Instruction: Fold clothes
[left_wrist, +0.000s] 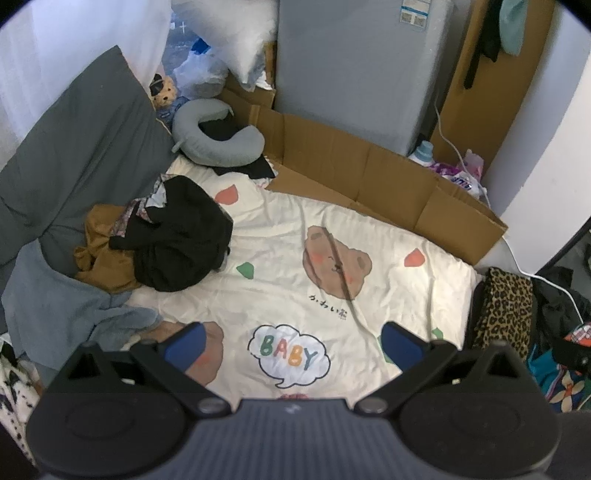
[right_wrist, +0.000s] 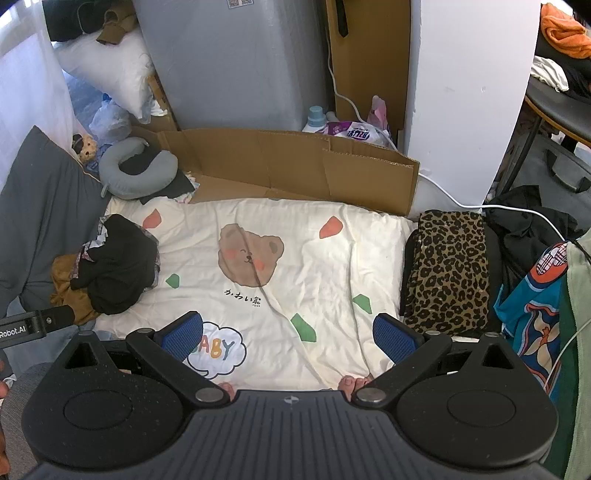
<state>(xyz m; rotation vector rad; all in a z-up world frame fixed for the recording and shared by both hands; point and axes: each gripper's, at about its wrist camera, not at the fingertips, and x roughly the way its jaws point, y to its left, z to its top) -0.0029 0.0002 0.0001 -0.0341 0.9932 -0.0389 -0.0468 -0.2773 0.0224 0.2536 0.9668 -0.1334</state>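
Note:
A heap of unfolded clothes lies at the left of the cream bear-print bedsheet (left_wrist: 332, 206) (right_wrist: 332, 266): a black garment (left_wrist: 184, 240) (right_wrist: 118, 269) on top of a mustard-brown one (left_wrist: 103, 258) (right_wrist: 68, 288). A folded leopard-print garment (left_wrist: 504, 306) (right_wrist: 448, 269) rests at the sheet's right edge. My left gripper (left_wrist: 291, 341) hovers open above the "BABY" print, empty. My right gripper (right_wrist: 288, 334) is open too, above the sheet's near middle, nothing between its blue pads (right_wrist: 393, 338). The left gripper's body shows at the left edge of the right wrist view.
A grey pillow (left_wrist: 74, 155) and blue-grey cloth (left_wrist: 59, 306) lie left. Flattened cardboard (left_wrist: 369, 177) (right_wrist: 295, 162), a grey neck pillow (left_wrist: 218, 136) (right_wrist: 136, 170) and a grey appliance (right_wrist: 236, 62) stand behind. Colourful clothes (right_wrist: 532, 306) and a white cable (right_wrist: 517, 210) are right. A person's toes (right_wrist: 354, 382) touch the sheet's near edge.

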